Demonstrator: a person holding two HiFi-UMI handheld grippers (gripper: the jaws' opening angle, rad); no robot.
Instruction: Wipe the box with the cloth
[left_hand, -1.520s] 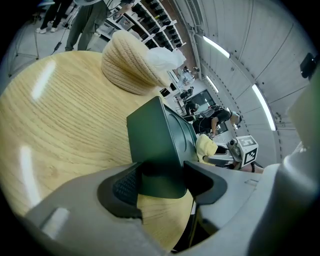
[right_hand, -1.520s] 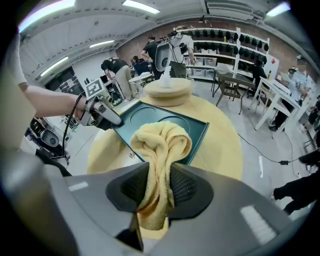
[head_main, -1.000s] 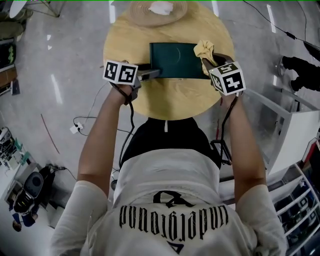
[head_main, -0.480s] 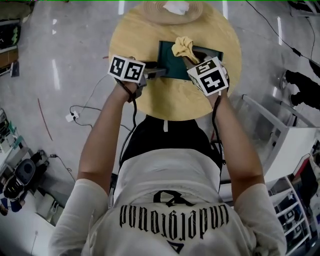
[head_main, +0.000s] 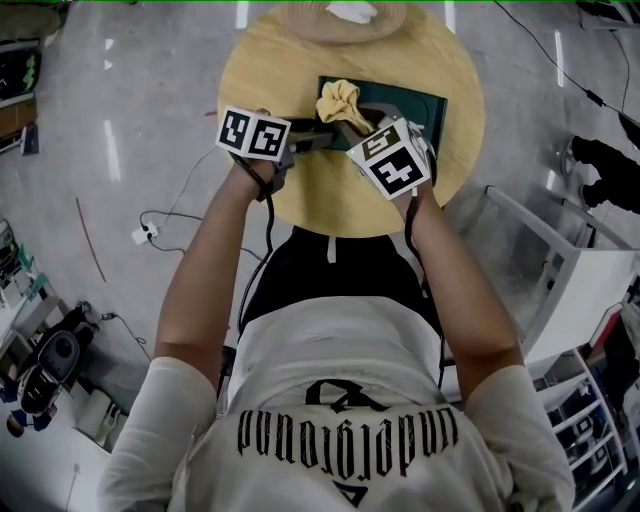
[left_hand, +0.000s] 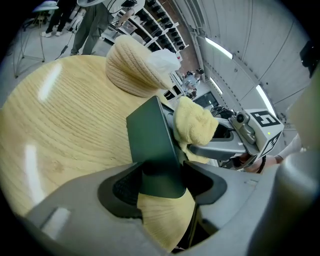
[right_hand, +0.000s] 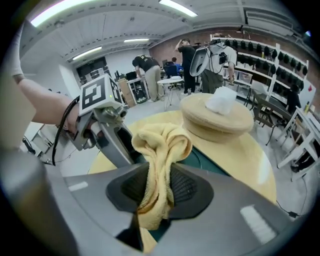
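A flat dark green box (head_main: 395, 110) lies on the round wooden table (head_main: 300, 60). My left gripper (head_main: 315, 137) is shut on the box's left end; in the left gripper view the box (left_hand: 150, 135) sits clamped between the pads. My right gripper (head_main: 358, 120) is shut on a yellow cloth (head_main: 338, 101) and holds it over the left part of the box top. In the right gripper view the cloth (right_hand: 160, 155) bunches up between the pads, with the box (right_hand: 200, 162) just beyond. The cloth (left_hand: 195, 125) also shows in the left gripper view, resting against the box.
A tan knitted hat (head_main: 330, 20) with a white crumpled thing (head_main: 350, 12) on it sits at the table's far edge. The hat (right_hand: 217, 117) also appears behind the box in the right gripper view. People and shelves (right_hand: 260, 60) stand in the background. Cables (head_main: 150, 225) run over the floor.
My right gripper has swept the cloth leftward across the box top, from its right end to near its left end. The left gripper has kept its hold on the box.
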